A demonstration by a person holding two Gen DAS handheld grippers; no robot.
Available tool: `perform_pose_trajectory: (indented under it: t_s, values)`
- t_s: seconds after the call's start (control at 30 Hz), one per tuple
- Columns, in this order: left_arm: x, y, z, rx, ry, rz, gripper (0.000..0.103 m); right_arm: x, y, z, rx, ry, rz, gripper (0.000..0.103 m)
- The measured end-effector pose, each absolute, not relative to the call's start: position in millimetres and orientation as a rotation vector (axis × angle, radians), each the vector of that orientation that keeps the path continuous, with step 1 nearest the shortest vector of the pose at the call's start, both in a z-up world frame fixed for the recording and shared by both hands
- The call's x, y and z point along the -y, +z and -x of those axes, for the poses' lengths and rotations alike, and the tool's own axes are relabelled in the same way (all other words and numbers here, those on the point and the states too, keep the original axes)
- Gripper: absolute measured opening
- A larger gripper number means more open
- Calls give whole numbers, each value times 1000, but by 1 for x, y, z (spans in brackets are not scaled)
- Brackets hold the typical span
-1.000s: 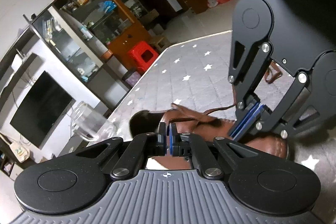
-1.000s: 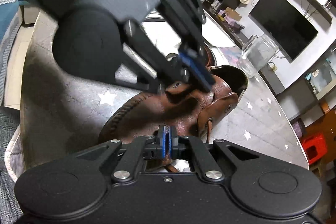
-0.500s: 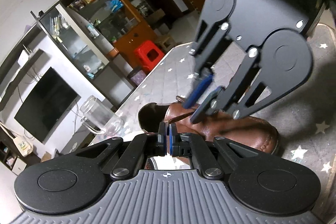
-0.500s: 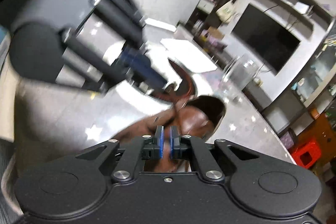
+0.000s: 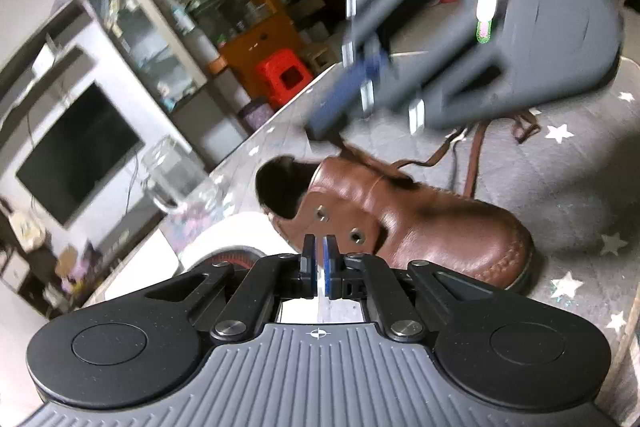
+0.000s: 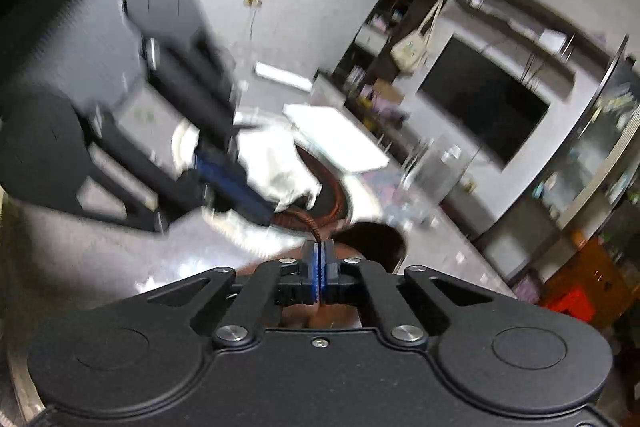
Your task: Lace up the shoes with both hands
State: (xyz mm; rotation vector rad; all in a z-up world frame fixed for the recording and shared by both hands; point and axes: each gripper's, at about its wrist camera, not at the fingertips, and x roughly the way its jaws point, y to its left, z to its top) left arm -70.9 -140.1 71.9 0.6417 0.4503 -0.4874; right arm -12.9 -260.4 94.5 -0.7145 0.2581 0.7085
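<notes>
Right claw [image 5: 320, 125], lower a second ago, now pinches the lace [image 5: 362, 157] above the shoe [image 5: 420, 223]. Left claw [image 5: 319, 267] remains closed (empty).

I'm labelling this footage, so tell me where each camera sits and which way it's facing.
Left wrist: on the left tool, angled down at the brown shoe; its own tool fills the foreground, and above is the right tool pinching the lace.
Right wrist: on the right tool, facing over the shoe's opening toward the television; its own tool and the blurred left tool show.
Shared: shoe, television, both tools.
</notes>
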Motion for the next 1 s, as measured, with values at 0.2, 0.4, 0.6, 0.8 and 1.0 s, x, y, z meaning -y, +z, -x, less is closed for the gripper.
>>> perform_pose_trajectory:
  t_s: [0.2, 0.4, 0.6, 0.8, 1.0]
  values:
    - [142, 77, 63, -472, -524, -545, 28, 267, 111, 16, -224, 678, 745, 1]
    - [157, 83, 48, -499, -525, -497, 37, 267, 97, 15, -247, 679, 774, 1]
    - [154, 80, 34, -543, -522, -453, 35, 270, 99, 12, -233, 677, 767, 1]
    - [144, 85, 34, -547, -550, -409, 23, 274, 96, 12, -236, 670, 781, 1]
    - [120, 81, 44, -545, -502, -415, 13, 267, 81, 10, -262, 690, 841, 1]
